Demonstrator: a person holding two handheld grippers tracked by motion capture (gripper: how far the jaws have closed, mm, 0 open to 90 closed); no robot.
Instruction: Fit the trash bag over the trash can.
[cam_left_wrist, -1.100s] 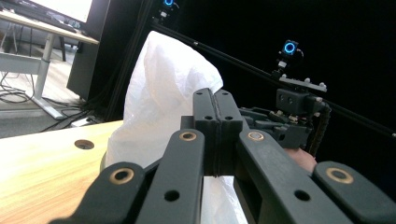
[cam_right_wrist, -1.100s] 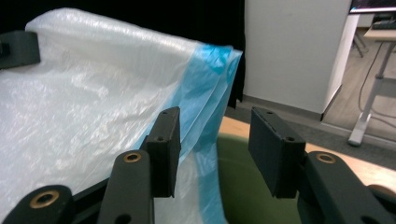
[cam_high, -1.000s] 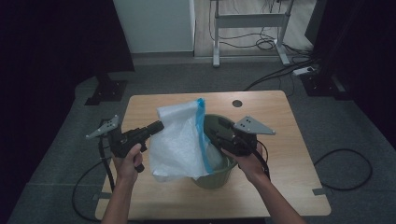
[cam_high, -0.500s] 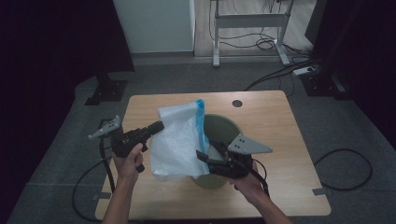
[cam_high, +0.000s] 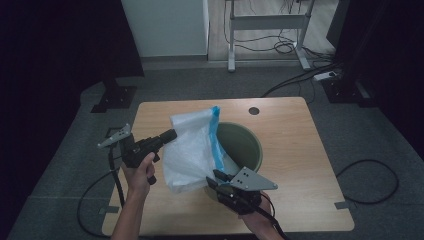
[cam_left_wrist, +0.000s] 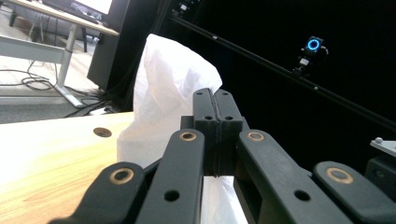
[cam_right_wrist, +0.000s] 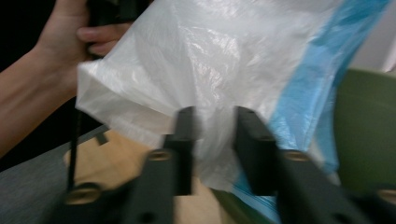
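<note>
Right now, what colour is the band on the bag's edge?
Light blue band on the white bag; right gripper view shows it best.

My left claw (cam_high: 170, 135) at the left edge of the bag (cam_high: 192, 150), bag standing on the table (cam_high: 300, 150) against the left rim of the bin (cam_high: 245, 145), my right claw (cam_high: 216, 176) at the bag's near lower corner, in front of the bin, table hole (cam_high: 254, 110) behind the bin.
</note>
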